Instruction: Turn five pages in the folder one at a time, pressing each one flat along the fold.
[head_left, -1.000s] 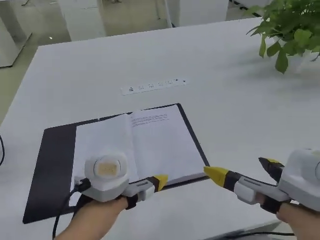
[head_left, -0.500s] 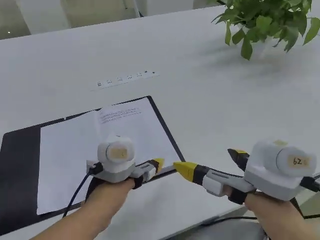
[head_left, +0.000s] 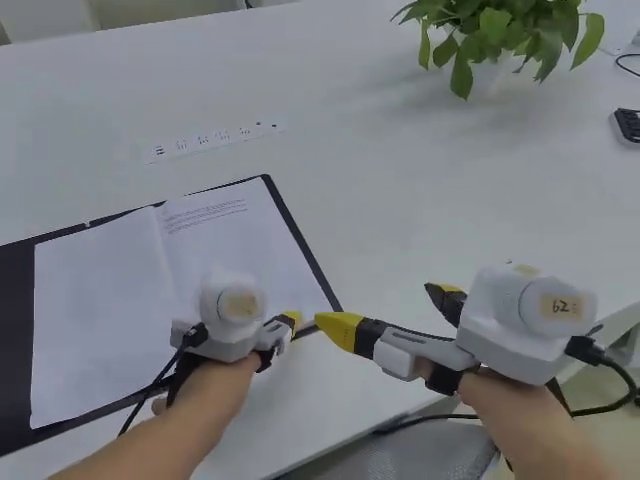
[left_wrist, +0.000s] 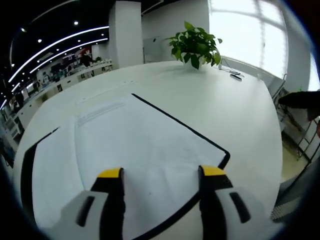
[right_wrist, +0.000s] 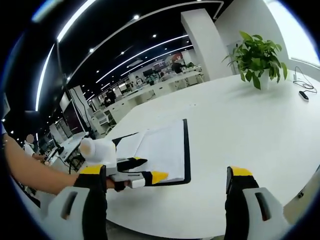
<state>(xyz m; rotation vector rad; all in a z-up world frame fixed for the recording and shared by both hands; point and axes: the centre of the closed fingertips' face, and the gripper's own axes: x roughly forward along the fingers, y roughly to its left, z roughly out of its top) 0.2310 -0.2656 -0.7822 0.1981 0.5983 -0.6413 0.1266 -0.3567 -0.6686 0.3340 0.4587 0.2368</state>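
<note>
- A white table (head_left: 420, 190) stands in a large open office with ceiling light strips (right_wrist: 125, 54).
- One flush socket strip (head_left: 210, 138) is set into the table's middle. One potted plant (head_left: 500, 30) stands toward its far right corner.
- One black folder (head_left: 14, 320) lies open at the near left edge, two white pages (head_left: 130, 275) showing.
- Left claw (head_left: 288, 322) has its jaws parted and empty over the folder's near right corner.
- Right claw (head_left: 390, 310) is spread wide and empty, above the near edge, just right of the folder.
</note>
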